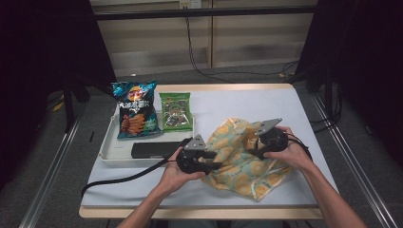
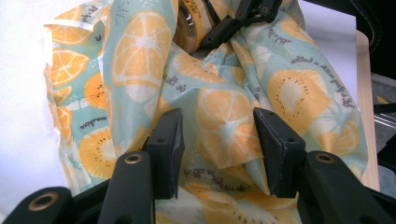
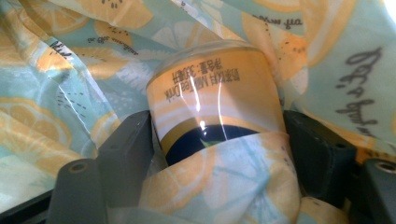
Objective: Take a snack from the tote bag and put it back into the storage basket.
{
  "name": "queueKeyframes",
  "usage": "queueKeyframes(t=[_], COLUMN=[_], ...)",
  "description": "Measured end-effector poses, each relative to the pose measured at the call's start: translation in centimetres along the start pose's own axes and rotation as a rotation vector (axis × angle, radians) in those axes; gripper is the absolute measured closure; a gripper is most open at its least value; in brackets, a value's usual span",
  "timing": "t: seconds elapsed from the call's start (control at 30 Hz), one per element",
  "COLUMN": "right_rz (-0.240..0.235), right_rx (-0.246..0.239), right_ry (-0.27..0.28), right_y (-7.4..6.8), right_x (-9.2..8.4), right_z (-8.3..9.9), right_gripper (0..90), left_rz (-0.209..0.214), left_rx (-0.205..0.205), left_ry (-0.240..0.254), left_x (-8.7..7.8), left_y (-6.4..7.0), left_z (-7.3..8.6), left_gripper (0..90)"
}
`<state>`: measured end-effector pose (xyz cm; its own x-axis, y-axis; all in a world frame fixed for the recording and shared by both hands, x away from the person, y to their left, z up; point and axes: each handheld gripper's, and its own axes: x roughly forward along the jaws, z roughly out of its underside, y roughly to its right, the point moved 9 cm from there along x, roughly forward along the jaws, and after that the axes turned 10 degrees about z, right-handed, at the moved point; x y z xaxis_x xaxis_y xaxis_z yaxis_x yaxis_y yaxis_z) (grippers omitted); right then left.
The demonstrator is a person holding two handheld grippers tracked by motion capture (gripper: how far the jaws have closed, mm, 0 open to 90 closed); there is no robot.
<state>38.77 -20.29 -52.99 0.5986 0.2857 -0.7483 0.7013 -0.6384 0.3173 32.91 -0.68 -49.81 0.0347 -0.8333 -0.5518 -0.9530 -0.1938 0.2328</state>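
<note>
My right gripper holds a drink bottle inside the fruit-print bag, which lies crumpled on the near right part of the table. In the right gripper view the bottle's long axis runs away from me between the jaws, base end farthest, tipped slightly left. A fold of the bag wraps its near end. The jaws flank the bottle's sides, close against it; whether the pads press on it I cannot tell. My left gripper rests on the bag's left edge, jaws apart, with a ridge of bag material between them, unpinched.
</note>
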Motion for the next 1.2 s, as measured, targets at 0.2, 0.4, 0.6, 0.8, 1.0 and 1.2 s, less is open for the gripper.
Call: queueKeyframes(t=[0.2, 0.4, 0.6, 0.8, 1.0, 1.2], right_rz=[-0.03, -0.078, -0.149, -0.202, -0.226, -0.242], right_rx=[-0.017, -0.024, -0.066, -0.101, -0.083, -0.05], right_ry=[0.021, 0.07, 0.138, 0.168, 0.157, 0.169], right_y=[-0.7, -1.2, -3.2, -5.4, -6.3, -6.6], right_x=[-0.3, -1.7, -3.3, -3.2, -2.3, -2.4], right_z=[0.1, -0.5, -1.9, -2.7, -2.4, -2.2], right_gripper=[37.6, 39.2, 39.3, 38.8, 37.2, 33.8], left_rz=[-0.004, -0.009, -0.009, -0.007, -0.004, 0.005], left_rx=[-0.001, -0.002, -0.007, -0.004, -0.01, -0.009], left_ry=[-0.003, -0.001, -0.007, -0.01, -0.01, 0.025], left_x=[-0.1, -0.2, -0.1, 0.0, -0.1, -0.7], left_y=[-0.1, -0.2, -0.4, -0.3, -0.2, 0.2], left_z=[0.0, -0.1, 0.0, 0.1, 0.0, -1.1], left_gripper=[53.7, 52.8, 52.1, 51.1, 47.3, 45.7])
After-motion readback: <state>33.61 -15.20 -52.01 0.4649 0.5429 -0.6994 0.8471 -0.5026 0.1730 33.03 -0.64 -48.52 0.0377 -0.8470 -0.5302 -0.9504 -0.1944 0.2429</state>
